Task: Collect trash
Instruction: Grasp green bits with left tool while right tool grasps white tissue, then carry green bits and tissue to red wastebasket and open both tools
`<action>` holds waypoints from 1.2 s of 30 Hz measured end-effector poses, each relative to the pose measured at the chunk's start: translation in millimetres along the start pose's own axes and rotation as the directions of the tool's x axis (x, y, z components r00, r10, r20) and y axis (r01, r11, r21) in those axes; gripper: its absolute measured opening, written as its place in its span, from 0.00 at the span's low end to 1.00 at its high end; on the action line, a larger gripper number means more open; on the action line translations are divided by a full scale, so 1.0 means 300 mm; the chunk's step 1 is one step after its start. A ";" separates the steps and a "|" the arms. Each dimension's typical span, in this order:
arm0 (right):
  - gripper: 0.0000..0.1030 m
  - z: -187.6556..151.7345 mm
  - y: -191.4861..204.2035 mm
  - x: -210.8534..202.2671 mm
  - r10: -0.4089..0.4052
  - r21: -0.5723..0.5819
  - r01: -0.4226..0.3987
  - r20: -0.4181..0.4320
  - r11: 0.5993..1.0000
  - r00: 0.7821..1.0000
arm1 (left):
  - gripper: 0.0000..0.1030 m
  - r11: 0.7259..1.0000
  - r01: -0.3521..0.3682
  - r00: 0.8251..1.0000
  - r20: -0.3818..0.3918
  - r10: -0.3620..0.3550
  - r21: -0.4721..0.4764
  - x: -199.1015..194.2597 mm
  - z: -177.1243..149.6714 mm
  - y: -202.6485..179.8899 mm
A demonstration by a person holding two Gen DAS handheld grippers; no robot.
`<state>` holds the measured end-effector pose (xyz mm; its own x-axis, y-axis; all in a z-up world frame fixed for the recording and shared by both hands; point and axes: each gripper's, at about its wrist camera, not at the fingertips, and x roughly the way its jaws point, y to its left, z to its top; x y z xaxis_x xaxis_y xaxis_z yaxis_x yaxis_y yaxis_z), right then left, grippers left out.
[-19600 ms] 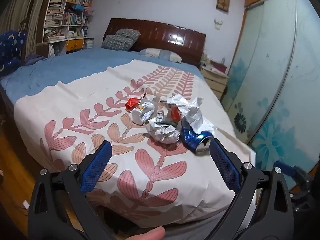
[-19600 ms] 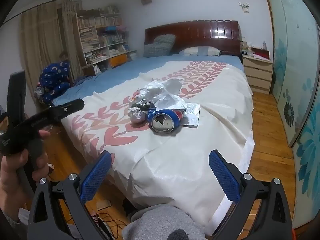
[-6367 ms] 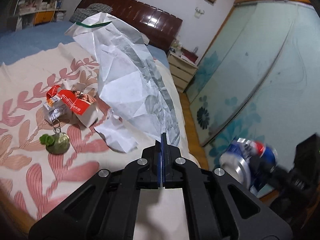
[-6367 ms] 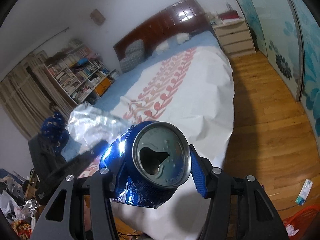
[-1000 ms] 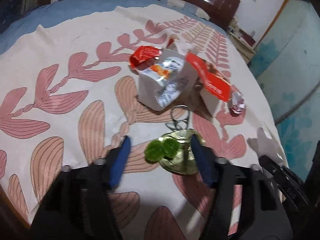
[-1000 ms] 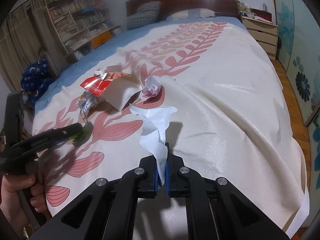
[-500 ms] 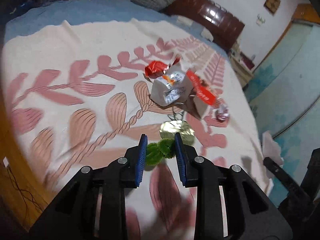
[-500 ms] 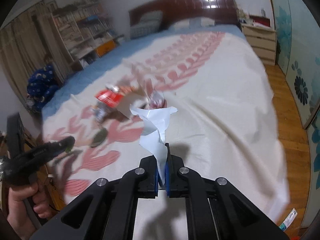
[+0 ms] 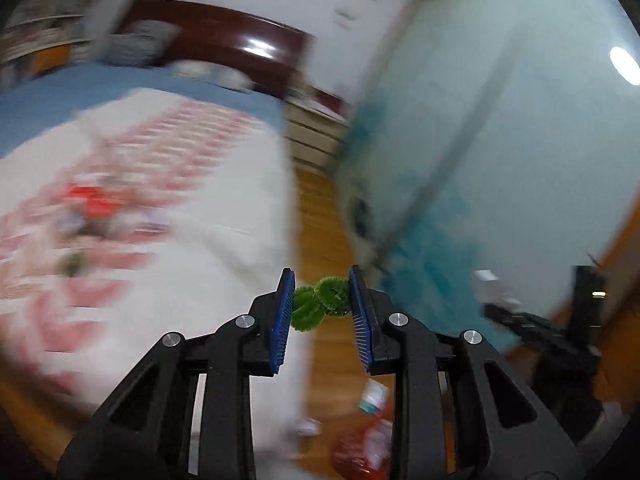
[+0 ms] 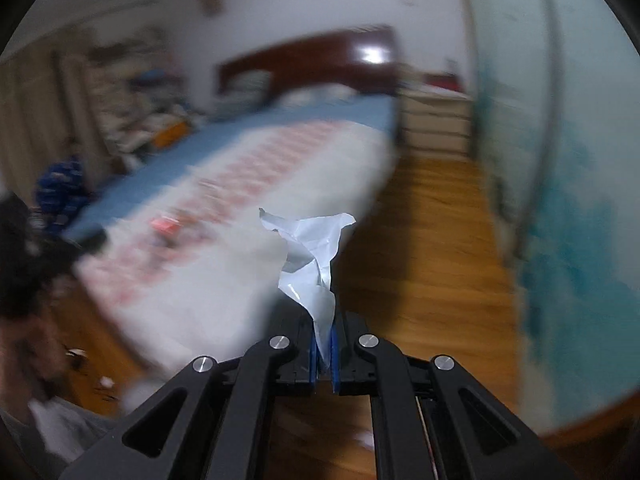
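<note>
Both claws now off the bed (image 9: 180, 248), over floor: left claw (image 9: 321, 300) clamps green fuzzy scrap (image 9: 320, 303); right claw (image 10: 324, 354) pinches white paper scrap (image 10: 316, 256).

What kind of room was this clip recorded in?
A bedroom, most likely in a home. A bed with a dark wooden headboard fills most of both views, with a bedside drawer unit next to it and a wood floor.

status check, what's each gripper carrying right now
Left gripper shut on fuzzy green clump. Right gripper shut on crumpled white paper scrap. Both over wooden floor beside bed; view blurred, nothing seen blocking.
</note>
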<state>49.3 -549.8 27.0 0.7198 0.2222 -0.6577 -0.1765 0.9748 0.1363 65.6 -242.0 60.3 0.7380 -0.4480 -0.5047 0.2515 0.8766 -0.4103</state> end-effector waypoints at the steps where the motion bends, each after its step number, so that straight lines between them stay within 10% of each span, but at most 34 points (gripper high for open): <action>1: 0.06 -0.063 -0.107 0.006 -0.038 0.040 0.041 -0.069 0.998 0.997 | 0.27 0.998 0.057 0.998 -0.041 -0.056 0.026 0.065 -0.012 -0.096; 6: 0.06 -0.421 -0.466 0.020 -0.116 0.205 0.185 -0.309 0.961 0.944 | 0.27 0.961 0.256 0.930 -0.299 -0.214 0.108 0.415 -0.185 -0.483; 11: 0.07 -0.770 -0.640 0.051 -0.049 0.380 0.247 -0.460 0.891 0.886 | 0.27 0.940 0.323 0.767 -0.612 -0.192 0.110 0.737 -0.571 -0.702; 14: 0.07 -0.874 -0.660 0.090 -0.013 0.418 0.250 -0.494 0.874 0.870 | 0.27 0.947 0.284 0.697 -0.710 -0.099 0.147 0.820 -0.686 -0.719; 17: 0.07 -0.929 -0.653 0.136 0.037 0.459 0.229 -0.502 0.859 0.864 | 0.27 0.931 0.281 0.703 -0.710 -0.035 0.232 0.838 -0.705 -0.719; 21: 0.07 -0.961 -0.633 0.182 0.054 0.459 0.215 -0.505 0.862 0.862 | 0.27 0.942 0.249 0.642 -0.766 0.013 0.225 0.903 -0.773 -0.686; 29: 0.11 -0.958 -0.628 0.235 0.044 0.466 0.244 -0.527 0.851 0.849 | 0.27 0.951 0.232 0.602 -0.798 0.025 0.205 0.912 -0.830 -0.693; 33: 0.43 -0.970 -0.633 0.221 0.044 0.490 0.253 -0.517 0.834 0.855 | 0.52 0.949 0.232 0.596 -0.802 0.037 0.216 0.911 -0.831 -0.701; 36: 0.43 -0.967 -0.627 0.215 0.039 0.494 0.257 -0.512 0.831 0.858 | 0.55 0.950 0.234 0.600 -0.800 0.026 0.207 0.901 -0.818 -0.700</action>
<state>-65.8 -724.1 -255.9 0.2665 0.2197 -0.9385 0.3697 0.8759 0.3100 58.5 -590.4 -176.3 -0.0513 -0.3863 -0.9210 0.5414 0.7642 -0.3507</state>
